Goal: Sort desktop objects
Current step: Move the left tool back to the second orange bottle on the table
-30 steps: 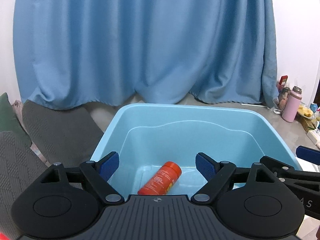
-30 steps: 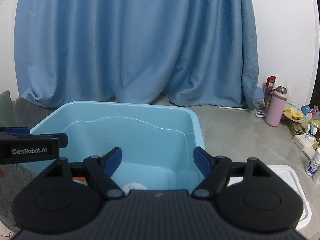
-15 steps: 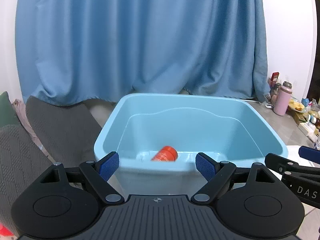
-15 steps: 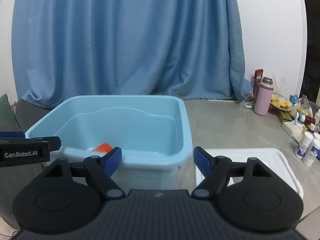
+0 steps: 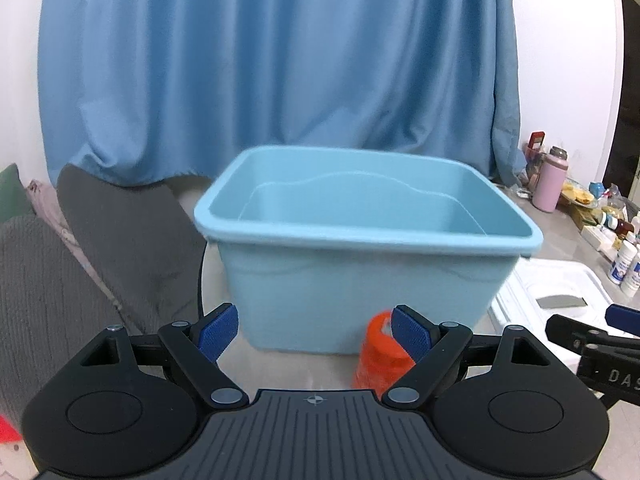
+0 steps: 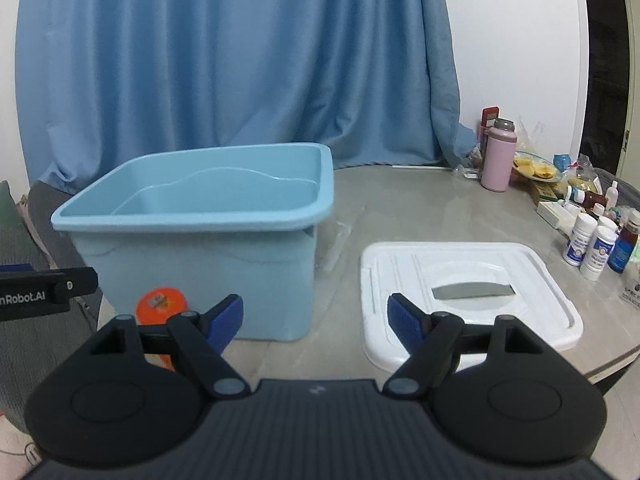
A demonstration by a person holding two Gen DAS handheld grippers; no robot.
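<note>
While left view blurs it, orange bottle [image 6: 162,304] reads sharp.

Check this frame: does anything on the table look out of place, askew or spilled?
Nothing looks spilled or damaged. One orange bottle stands on the table outside the blue bin, by its near wall, not yet sorted. The white lid lies flat beside the bin, not on it.
</note>
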